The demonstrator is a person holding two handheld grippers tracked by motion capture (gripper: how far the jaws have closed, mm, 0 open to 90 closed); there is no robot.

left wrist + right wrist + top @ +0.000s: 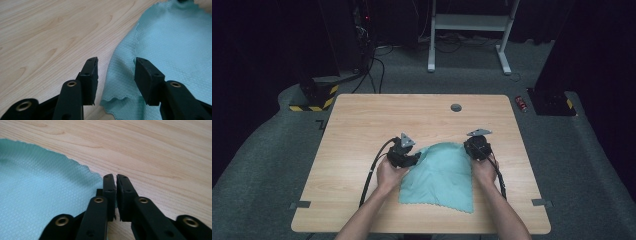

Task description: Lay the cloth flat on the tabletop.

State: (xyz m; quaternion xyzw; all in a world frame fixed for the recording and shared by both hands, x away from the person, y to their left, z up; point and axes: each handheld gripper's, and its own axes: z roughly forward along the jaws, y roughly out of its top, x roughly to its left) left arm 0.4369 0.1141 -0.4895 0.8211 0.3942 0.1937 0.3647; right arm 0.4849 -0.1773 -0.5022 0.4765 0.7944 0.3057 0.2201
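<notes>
A teal cloth [439,175] lies spread on the wooden table [362,125], its near edge close to the person. My left gripper [416,158] is at the cloth's far left corner. In the left gripper view the gripper [116,65] is open, and the cloth's [175,45] scalloped edge lies loose beneath the gap, touching neither pad. My right gripper [471,150] is at the far right corner. In the right gripper view its [116,180] jaws stand almost together, with only a thin slit between them. The cloth's [37,195] corner runs in between them.
A round grey grommet [456,107] sits in the table near its far edge. Tape marks [300,204] lie on the carpet beside the front corners. A white desk frame [469,30] and dark equipment stand beyond the table. A red object [521,104] lies on the floor at the right.
</notes>
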